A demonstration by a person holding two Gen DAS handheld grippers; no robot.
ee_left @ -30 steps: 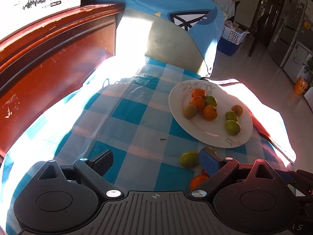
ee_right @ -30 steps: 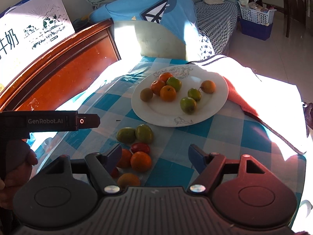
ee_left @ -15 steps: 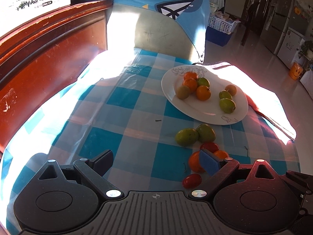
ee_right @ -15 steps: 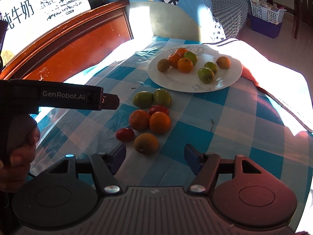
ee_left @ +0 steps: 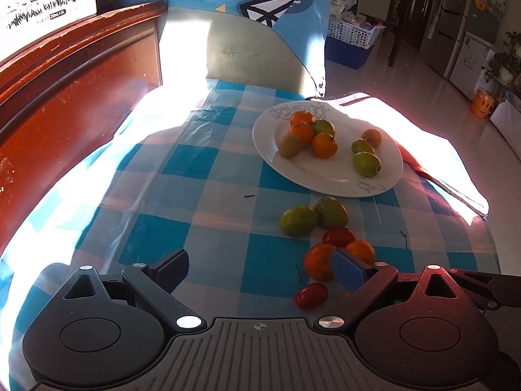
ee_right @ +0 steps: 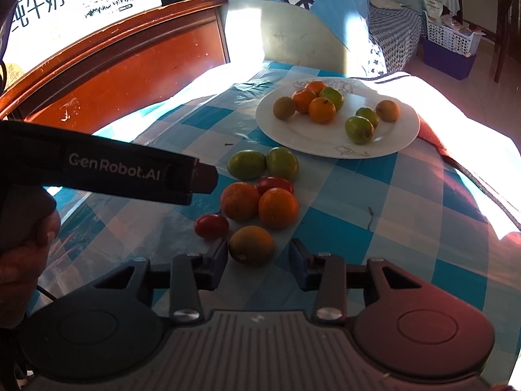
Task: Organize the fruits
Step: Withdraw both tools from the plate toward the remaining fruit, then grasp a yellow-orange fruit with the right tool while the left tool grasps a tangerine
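Right hand-held gripper has neared the brownish fruit, closing; tomato beside.

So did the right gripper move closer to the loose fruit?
Yes. The right gripper came down toward the loose fruit below the white round plate; its closing jaws now flank the brownish-orange fruit.

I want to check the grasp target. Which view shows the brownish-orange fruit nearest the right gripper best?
The right wrist view: the brownish-orange fruit lies unobstructed between the closing right gripper's fingers, not yet pinched. In the left wrist view it is hidden behind the left gripper's blue pad.
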